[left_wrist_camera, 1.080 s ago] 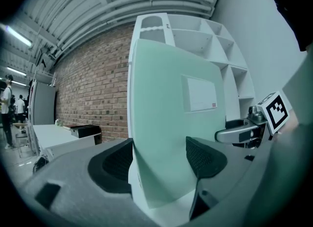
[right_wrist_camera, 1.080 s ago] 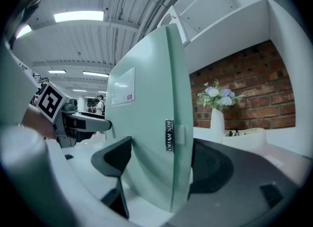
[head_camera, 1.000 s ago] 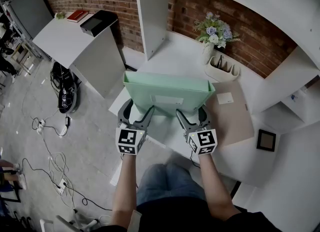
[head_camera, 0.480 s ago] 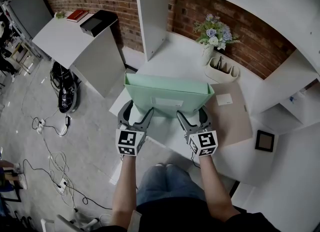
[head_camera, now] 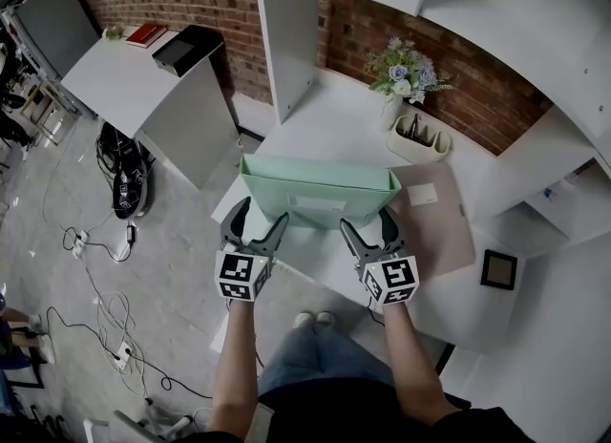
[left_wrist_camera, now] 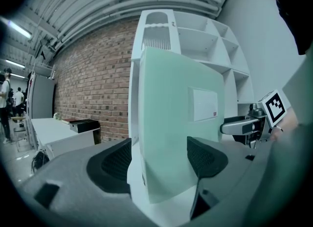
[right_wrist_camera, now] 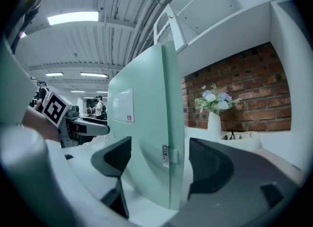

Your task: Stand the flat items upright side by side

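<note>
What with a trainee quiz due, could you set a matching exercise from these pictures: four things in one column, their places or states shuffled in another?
Things:
1 green file box
2 brown folder
3 flower vase
4 red book

Places or states:
A lying flat on the desk
B on the far left counter
C standing upright on the desk
D beside the pen holder

Pairs: 1-C, 2-A, 3-D, 4-B.

A mint-green file folder [head_camera: 320,198] stands upright on its long edge, a tan folder [head_camera: 441,236] lying flat at its 3 o'clock.
</note>
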The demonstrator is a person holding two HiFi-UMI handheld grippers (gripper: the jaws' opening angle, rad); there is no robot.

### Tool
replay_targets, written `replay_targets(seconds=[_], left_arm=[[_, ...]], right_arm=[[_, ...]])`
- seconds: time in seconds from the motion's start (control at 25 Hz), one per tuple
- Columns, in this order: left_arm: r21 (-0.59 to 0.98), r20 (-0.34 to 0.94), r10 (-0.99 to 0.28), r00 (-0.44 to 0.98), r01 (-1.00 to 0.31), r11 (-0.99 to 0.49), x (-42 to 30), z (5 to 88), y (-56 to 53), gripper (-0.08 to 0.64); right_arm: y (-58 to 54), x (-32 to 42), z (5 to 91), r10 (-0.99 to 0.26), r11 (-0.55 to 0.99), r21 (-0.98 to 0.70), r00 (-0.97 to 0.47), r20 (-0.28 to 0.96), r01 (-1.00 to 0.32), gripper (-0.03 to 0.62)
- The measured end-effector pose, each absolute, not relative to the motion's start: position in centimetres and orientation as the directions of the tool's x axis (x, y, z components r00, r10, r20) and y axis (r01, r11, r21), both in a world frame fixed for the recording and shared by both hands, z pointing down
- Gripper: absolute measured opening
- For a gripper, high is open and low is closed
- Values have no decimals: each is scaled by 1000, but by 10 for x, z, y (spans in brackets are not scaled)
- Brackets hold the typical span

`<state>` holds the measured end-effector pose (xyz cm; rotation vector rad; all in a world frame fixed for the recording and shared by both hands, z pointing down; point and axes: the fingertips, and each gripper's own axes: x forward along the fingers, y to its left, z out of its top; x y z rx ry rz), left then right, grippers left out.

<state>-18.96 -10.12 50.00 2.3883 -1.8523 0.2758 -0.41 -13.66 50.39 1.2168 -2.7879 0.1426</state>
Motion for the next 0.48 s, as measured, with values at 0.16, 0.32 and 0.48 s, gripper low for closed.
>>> replay_targets(seconds=[0.16,0.32,0.48], left_arm=[[-23,225,-924,308,-947,-321,-193,496,-105,331],[-27,236,-883,406,-906,-423,-196,491,-110,339],[-9,229,-822,522,-843,-538,-201,488,-116,347]], right_arm=[[-133,-1,497,-723,677,-54,-677,136,-734,351],[-131,4,494,-726,670,-72,-673,145,-738,351],[-130,6,494,-726,667,-90,-673,144,-739,351]])
